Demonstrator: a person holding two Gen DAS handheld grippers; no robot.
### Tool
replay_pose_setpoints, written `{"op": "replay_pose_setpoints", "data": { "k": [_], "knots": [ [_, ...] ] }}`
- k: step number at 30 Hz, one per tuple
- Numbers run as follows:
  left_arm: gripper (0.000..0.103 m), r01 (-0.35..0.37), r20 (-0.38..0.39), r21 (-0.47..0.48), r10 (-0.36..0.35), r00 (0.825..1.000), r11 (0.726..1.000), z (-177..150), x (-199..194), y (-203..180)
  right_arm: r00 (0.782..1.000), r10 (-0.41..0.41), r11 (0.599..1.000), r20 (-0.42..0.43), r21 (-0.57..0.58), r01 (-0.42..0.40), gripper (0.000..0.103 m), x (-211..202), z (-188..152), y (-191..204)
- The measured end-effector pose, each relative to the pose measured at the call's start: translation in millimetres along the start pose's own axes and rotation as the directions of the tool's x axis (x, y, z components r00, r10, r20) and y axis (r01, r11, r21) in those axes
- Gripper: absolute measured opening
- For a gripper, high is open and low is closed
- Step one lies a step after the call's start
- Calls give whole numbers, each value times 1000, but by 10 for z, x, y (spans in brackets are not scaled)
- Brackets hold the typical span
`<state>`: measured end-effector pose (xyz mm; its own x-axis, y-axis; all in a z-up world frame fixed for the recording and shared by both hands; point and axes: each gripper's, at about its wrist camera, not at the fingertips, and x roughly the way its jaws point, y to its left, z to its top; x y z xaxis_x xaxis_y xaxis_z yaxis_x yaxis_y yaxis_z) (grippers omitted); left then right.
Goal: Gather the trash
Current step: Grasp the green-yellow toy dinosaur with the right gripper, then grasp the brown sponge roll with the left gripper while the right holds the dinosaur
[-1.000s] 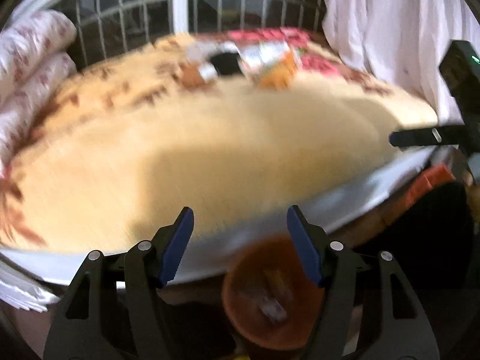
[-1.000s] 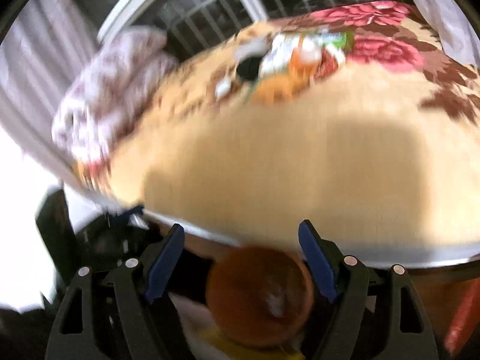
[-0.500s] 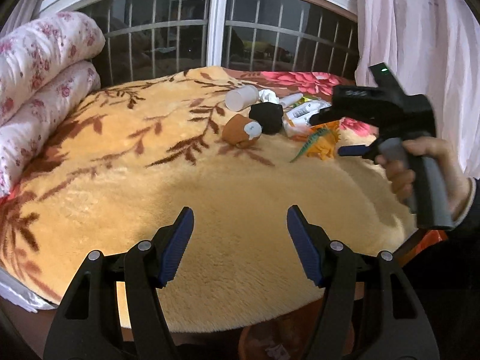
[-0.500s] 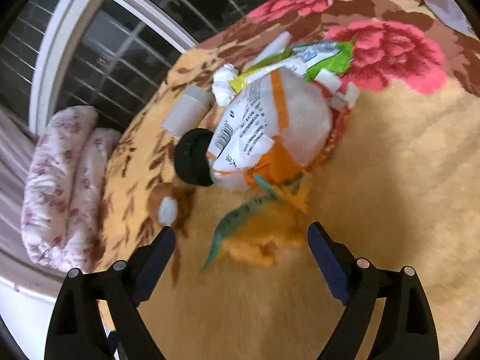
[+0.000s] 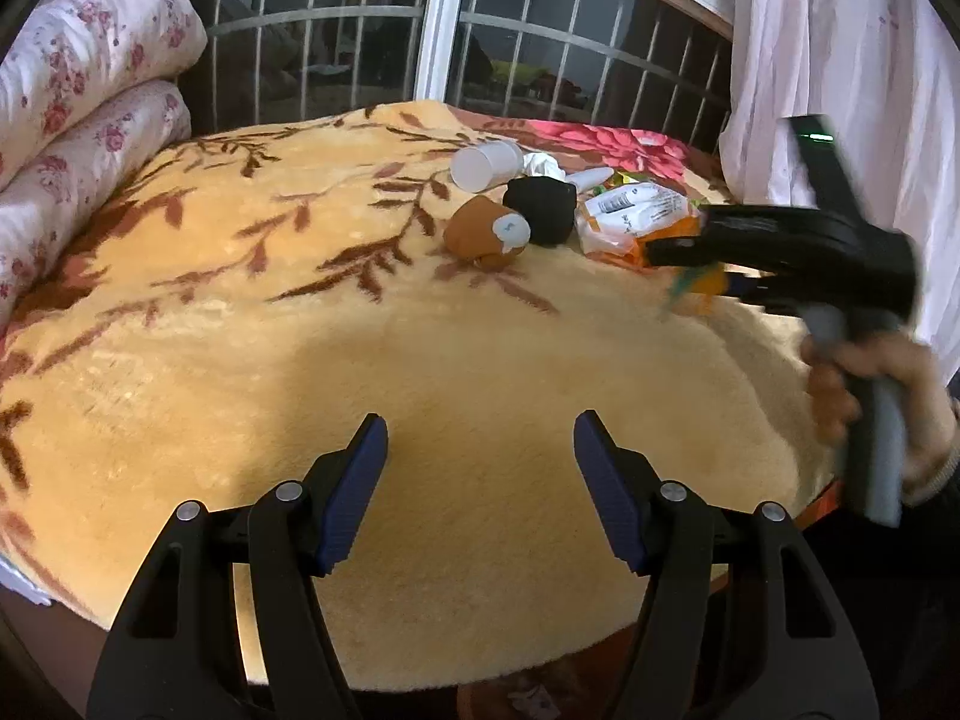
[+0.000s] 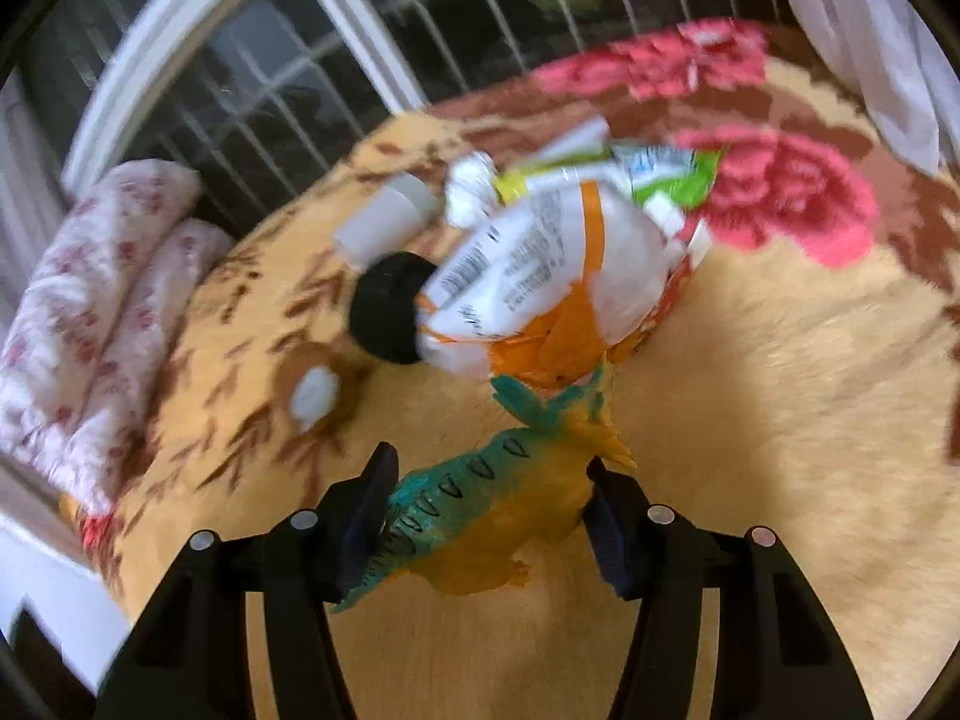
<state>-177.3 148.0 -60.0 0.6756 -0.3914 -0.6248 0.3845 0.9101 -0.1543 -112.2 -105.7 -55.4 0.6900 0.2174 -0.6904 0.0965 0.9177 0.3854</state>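
Note:
A heap of trash lies at the far side of a yellow floral blanket (image 5: 420, 372): a white cup (image 5: 485, 165), crumpled tissue (image 5: 543, 165), a black roll (image 5: 540, 210), a brown item (image 5: 483, 232) and a white-and-orange wrapper (image 5: 630, 216) (image 6: 540, 276). An orange and teal toy dinosaur (image 6: 504, 504) lies between the open jaws of my right gripper (image 6: 489, 516); whether the pads touch it I cannot tell. My left gripper (image 5: 477, 492) is open and empty, low over the near part of the blanket. The right gripper shows in the left wrist view (image 5: 780, 252), held by a hand.
Rolled floral bedding (image 5: 78, 108) lies along the left. A barred window (image 5: 420, 48) is behind the bed and a white curtain (image 5: 840, 60) hangs at the right. The bed's near edge (image 5: 420, 684) is just below my left gripper.
Both grippers rose from below the bed edge to over the blanket. My right gripper moved forward to the trash heap until the toy dinosaur came between its jaws.

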Motion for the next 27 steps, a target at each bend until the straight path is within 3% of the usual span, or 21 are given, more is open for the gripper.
{"op": "replay_pose_setpoints", "data": {
  "k": [2,5,7,13,21,26,27],
  "knots": [
    [64,-5,2,9,5,1000,1000,116,50,-60,998,15,998,66,-54,-11,58,-238,-90,10],
    [76,-27,0,4,27,1000,1000,343,194,-141,980,-10,990,197,-134,37,58,-533,-246,-43],
    [76,-41,-6,-16,41,999,999,542,335,-195,974,-22,989,225,-138,54,58,-594,-271,-112],
    [76,-97,-34,-63,95,995,993,1006,783,-336,971,-22,997,236,-71,40,58,-700,-210,-410],
    [76,-240,-113,108,252,961,965,1190,1349,-468,969,19,999,248,-31,-11,58,-797,-203,-601],
    [76,-228,-210,77,240,948,971,1220,1672,-332,970,35,999,242,-33,-28,58,-771,-186,-576],
    [72,-218,-227,63,227,947,974,1221,1728,-299,969,35,999,243,-36,-27,58,-766,-184,-563]
  ]
}}
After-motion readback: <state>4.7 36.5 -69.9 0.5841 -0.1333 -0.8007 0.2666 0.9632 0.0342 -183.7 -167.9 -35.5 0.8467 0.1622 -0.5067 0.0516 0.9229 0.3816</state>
